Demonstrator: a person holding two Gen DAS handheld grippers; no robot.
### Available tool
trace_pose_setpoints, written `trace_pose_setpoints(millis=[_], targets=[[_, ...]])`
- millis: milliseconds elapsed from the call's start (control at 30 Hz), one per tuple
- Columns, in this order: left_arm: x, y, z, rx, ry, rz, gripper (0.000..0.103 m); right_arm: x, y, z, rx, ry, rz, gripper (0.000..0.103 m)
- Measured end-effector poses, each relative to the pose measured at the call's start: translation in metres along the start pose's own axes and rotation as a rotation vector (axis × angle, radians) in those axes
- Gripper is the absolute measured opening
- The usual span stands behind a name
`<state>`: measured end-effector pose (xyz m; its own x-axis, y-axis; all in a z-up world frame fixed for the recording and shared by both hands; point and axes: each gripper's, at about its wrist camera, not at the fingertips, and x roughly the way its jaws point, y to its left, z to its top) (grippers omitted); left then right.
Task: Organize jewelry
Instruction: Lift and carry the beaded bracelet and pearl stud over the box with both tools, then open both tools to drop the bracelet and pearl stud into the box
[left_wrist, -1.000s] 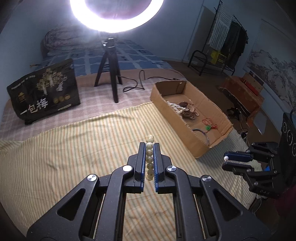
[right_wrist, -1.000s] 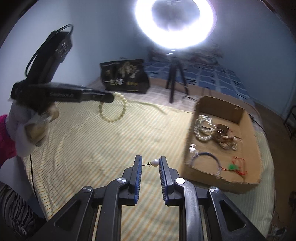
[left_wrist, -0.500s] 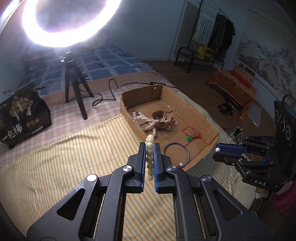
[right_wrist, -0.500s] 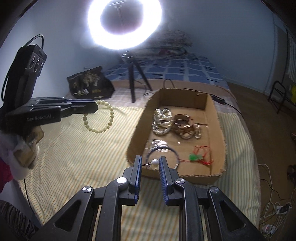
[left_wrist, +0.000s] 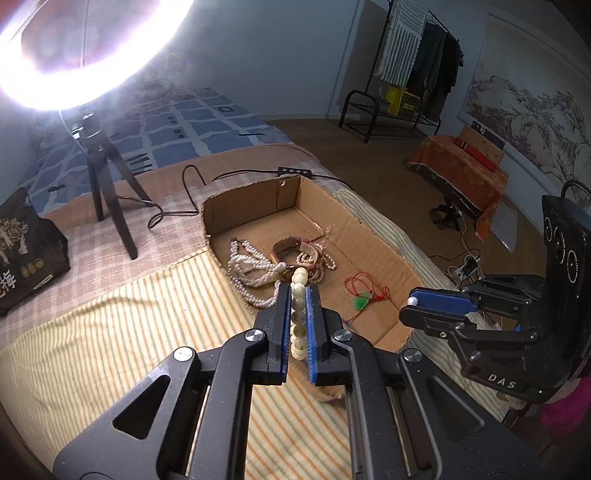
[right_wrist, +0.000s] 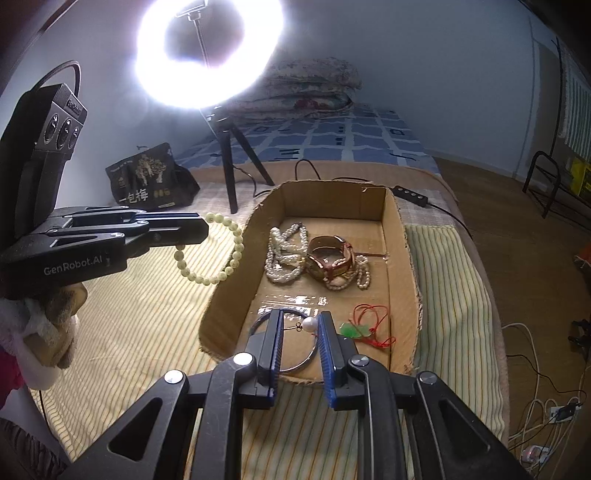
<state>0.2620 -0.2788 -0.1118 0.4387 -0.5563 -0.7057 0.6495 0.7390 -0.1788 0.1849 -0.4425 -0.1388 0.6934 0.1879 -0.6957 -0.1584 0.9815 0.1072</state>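
A shallow cardboard box (right_wrist: 399, 236) on the striped bed holds heaped pearl strands (right_wrist: 286, 254). The left tongs (left_wrist: 300, 321), level just left of the box, pinch a round cream bead bracelet (right_wrist: 218, 254). The right tongs (right_wrist: 300, 326), over the box's near end, pinch a small pearl earring (right_wrist: 308, 325).

Your cardboard box (right_wrist: 400, 236) sits on the bed (right_wrist: 147, 314), holding the pearl strands (right_wrist: 286, 254) at its left, bangles (right_wrist: 330, 258) just right of them, and a corded pendant (right_wrist: 360, 328) nearer you. The tripod (right_wrist: 231, 158) stands behind.
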Motion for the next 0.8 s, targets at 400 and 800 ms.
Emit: trace_pose_setpoints(millis=[400, 800], targets=[[0.017, -0.003, 0.008, 0.005, 0.004, 0.021, 0.005, 0.010, -0.008, -0.001, 0.005, 0.016, -0.012, 0.018], [0.012, -0.012, 0.010, 0.048, -0.015, 0.041, 0.005, 0.010, -0.004, -0.002, -0.001, 0.001, -0.031, 0.037]])
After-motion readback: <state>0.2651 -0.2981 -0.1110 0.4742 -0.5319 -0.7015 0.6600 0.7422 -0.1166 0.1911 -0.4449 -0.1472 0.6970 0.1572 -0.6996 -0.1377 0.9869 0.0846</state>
